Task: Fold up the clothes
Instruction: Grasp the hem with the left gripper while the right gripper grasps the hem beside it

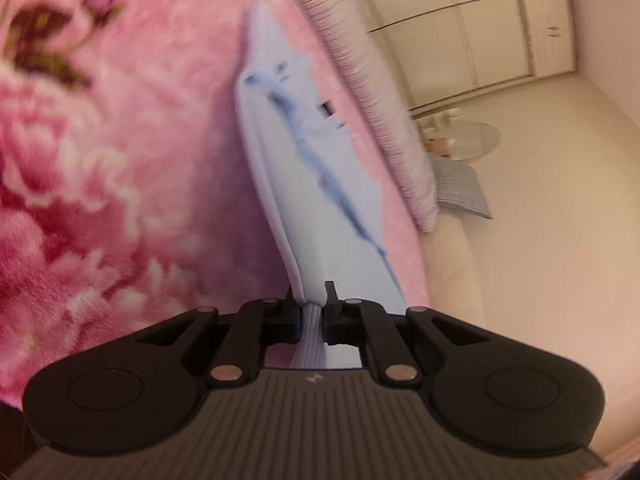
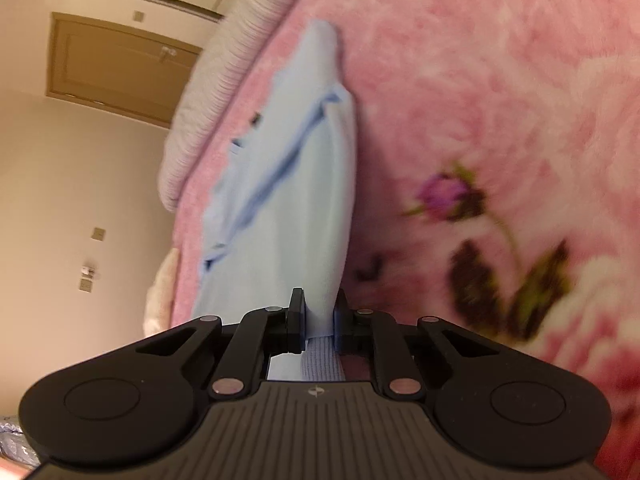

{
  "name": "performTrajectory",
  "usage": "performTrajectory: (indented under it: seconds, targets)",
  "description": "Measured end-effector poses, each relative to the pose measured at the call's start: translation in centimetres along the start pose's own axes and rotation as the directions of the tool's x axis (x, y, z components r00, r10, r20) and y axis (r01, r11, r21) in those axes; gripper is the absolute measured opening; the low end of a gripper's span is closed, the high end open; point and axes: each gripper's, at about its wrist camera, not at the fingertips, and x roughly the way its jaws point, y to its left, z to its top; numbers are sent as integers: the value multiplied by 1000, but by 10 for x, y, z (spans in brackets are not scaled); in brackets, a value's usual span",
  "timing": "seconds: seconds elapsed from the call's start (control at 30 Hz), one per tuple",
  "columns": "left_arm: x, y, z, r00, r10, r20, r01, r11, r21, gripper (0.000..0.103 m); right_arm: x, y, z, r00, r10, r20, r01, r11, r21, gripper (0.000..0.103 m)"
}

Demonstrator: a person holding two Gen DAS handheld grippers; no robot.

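Nearest each lens, black jaws are clenched on ribbed light-blue cloth: the left gripper (image 1: pixel 313 312) and the right gripper (image 2: pixel 320 320) each pinch a hem corner of the light-blue garment (image 1: pixel 280 152), with fabric bunched between the pads. That garment lies on the pink floral blanket (image 1: pixel 120 160) covering the bed, close to the striped bed edge (image 1: pixel 372 80).

In the left wrist view its long axis runs from the jaws toward 11 o'clock; in the right wrist view, toward 12 to 1 o'clock, narrowing to its far end.

Judging by the twin grips, the fold is just starting. Next, both corners likely need lifting together and carrying toward the far end, keeping the hem taut and level so the layers land square.
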Motion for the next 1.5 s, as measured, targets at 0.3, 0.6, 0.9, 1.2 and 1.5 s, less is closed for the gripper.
performTrajectory:
  seconds: [0.3, 0.6, 0.9, 1.2, 1.5]
  targets:
    - [-101, 7, -53, 998, -50, 41, 51, 999, -18, 5, -70, 29, -105, 999, 29, 44, -31, 999, 43, 14]
    - [-123, 33, -57, 999, -38, 18, 39, 997, -60, 3, -61, 24, -159, 999, 27, 28, -30, 992, 126, 14]
    - [-100, 51, -21, 996, 78, -44, -80, 996, -43, 37, -52, 20, -148, 1000, -13, -3, 13, 991, 133, 22]
    - [-80, 64, -21, 969, 172, -178, -157, 983, 96, 42, -47, -3, -173, 997, -69, 37, 61, 982, 178, 37]
    - [-74, 97, -42, 992, -16, -124, 15, 1000, -10, 49, -49, -25, -185, 992, -91, 87, 79, 988, 135, 62]
